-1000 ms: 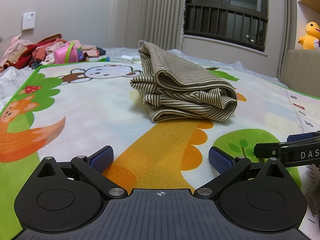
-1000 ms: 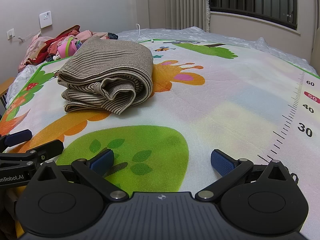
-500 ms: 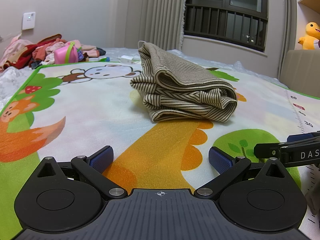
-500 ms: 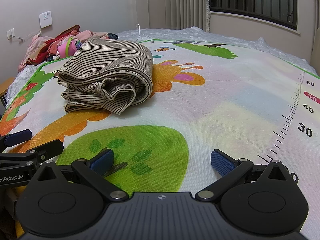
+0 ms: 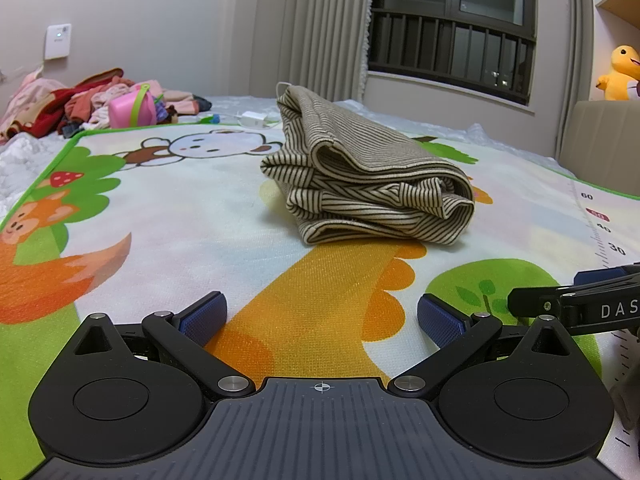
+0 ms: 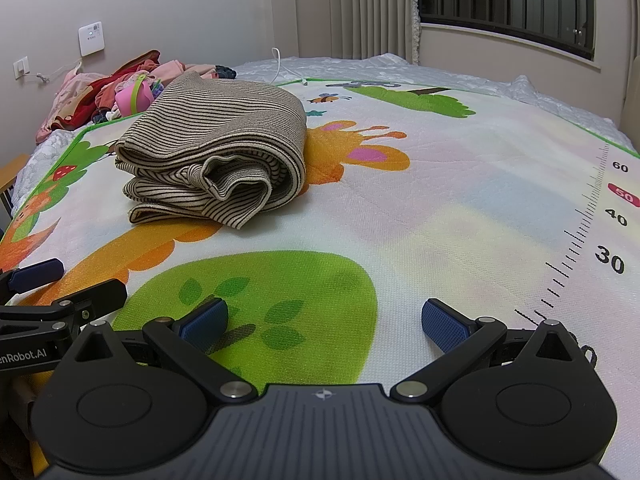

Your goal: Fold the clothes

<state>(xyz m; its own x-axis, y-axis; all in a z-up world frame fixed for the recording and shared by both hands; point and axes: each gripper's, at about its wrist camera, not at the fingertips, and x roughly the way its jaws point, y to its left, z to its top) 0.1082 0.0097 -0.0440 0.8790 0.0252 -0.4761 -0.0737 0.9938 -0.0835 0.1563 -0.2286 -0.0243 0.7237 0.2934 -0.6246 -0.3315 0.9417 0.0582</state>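
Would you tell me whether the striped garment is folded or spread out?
Folded: the striped garment lies as a stacked bundle of layers.

Printed play mat (image 5: 192,216), white ground with cartoon animals, trees and a numbered ruler scale. Pink plastic container (image 5: 132,110) with green handle. White charger block (image 5: 251,119) with cable. Yellow plush toy (image 5: 618,74). White wall-mounted device (image 5: 58,41). Beige pleated curtain (image 5: 320,28). Dark barred window (image 5: 452,28).
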